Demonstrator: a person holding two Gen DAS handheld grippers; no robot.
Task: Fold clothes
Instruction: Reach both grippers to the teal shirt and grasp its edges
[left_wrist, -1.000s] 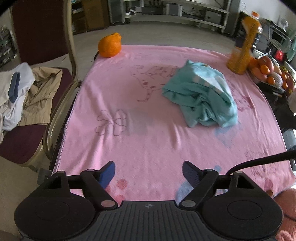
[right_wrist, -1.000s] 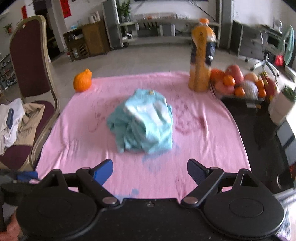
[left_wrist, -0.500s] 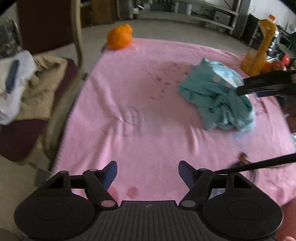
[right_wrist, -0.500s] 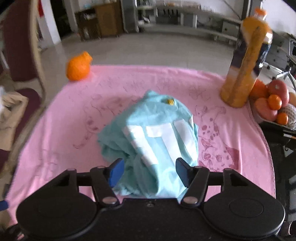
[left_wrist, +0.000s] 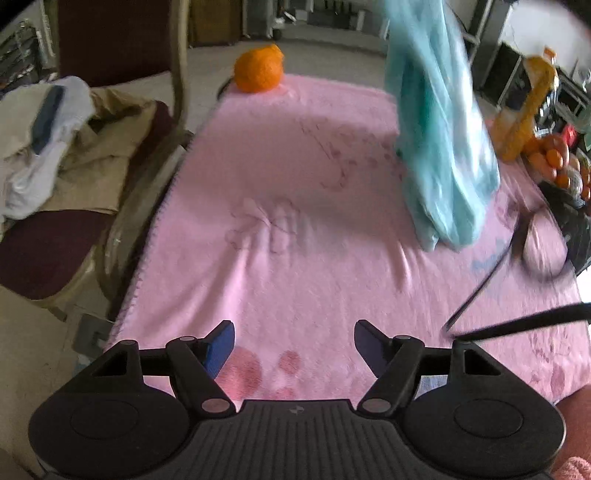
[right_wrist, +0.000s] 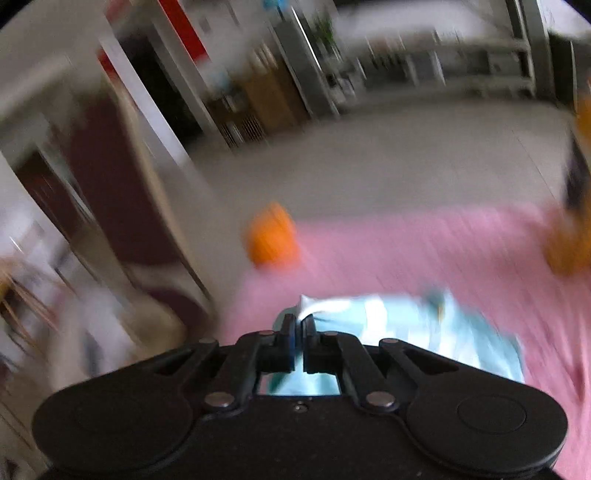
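Observation:
A light blue garment hangs lifted above the pink blanket, its lower end still touching the cloth. In the right wrist view my right gripper is shut on a fold of that garment, which trails down to the right; this view is heavily blurred. My left gripper hovers over the near edge of the blanket, open, with nothing between its blue-padded fingers. The right gripper itself is out of sight in the left wrist view.
An orange plush sits at the blanket's far left corner. A juice bottle and a fruit tray stand at the right. On the left, a chair holds a heap of clothes. A black cable crosses the near right.
My right gripper moved in on the crumpled garment, shut on it and lifted it, so it now hangs stretched. The left gripper drifted slightly forward and stayed open.

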